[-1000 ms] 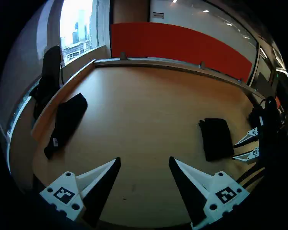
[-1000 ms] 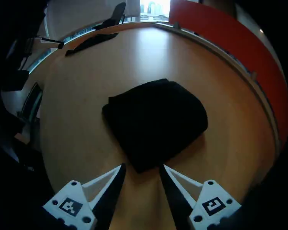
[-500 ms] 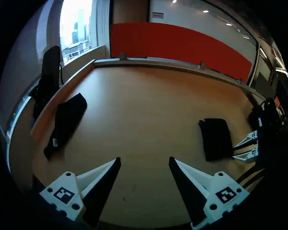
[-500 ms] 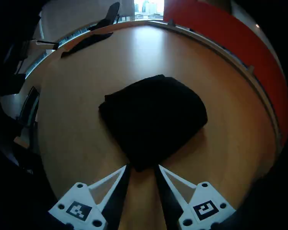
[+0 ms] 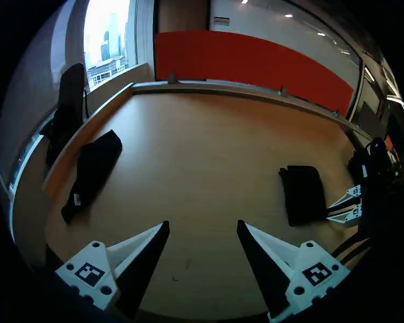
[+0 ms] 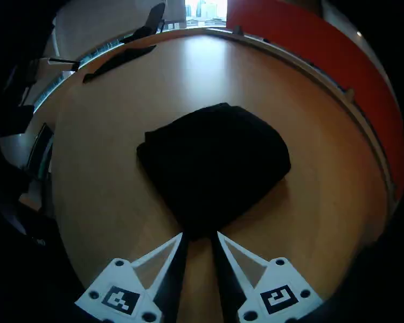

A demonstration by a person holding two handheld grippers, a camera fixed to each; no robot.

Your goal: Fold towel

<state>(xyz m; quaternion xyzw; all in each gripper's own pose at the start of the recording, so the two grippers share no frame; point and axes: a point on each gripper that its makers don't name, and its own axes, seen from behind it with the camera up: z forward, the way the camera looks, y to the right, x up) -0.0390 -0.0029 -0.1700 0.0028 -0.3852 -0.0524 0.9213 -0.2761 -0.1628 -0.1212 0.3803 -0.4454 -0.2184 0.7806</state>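
Black folded towel lies flat toward the right edge of the tan wooden desk. Right gripper: jaws narrow, flanking the towel's near corner, seemingly to lift it for a further fold; a firm pinch cannot be confirmed. Left gripper: jaws wide apart, empty, over the near edge, apparently in reserve. Long dark bundle at the left edge. Red wall panel and window beyond.

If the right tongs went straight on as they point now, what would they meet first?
The folded black towel: its near corner lies at the tips of the right tongs; contact unclear.
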